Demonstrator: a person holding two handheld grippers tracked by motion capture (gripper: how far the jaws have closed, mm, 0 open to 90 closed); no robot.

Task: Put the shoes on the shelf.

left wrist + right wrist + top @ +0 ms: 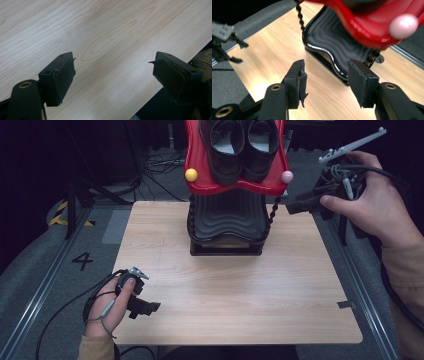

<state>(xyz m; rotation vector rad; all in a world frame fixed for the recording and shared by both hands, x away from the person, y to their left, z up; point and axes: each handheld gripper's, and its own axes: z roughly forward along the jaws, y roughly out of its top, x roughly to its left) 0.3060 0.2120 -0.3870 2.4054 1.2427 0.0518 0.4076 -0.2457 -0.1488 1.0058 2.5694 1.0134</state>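
A light wood-grain tabletop (220, 290) stands on grey carpeted floor (30, 270). A metal floor rail (42, 285) runs along its left side, beside a painted numeral 4 (82, 261) and yellow-black hazard tape (60, 214). Black cables (160, 162) lie at the far side, against a dark backdrop.

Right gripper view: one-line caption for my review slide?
Open right tool nears the black lower tray beneath the red shoe rack tier.
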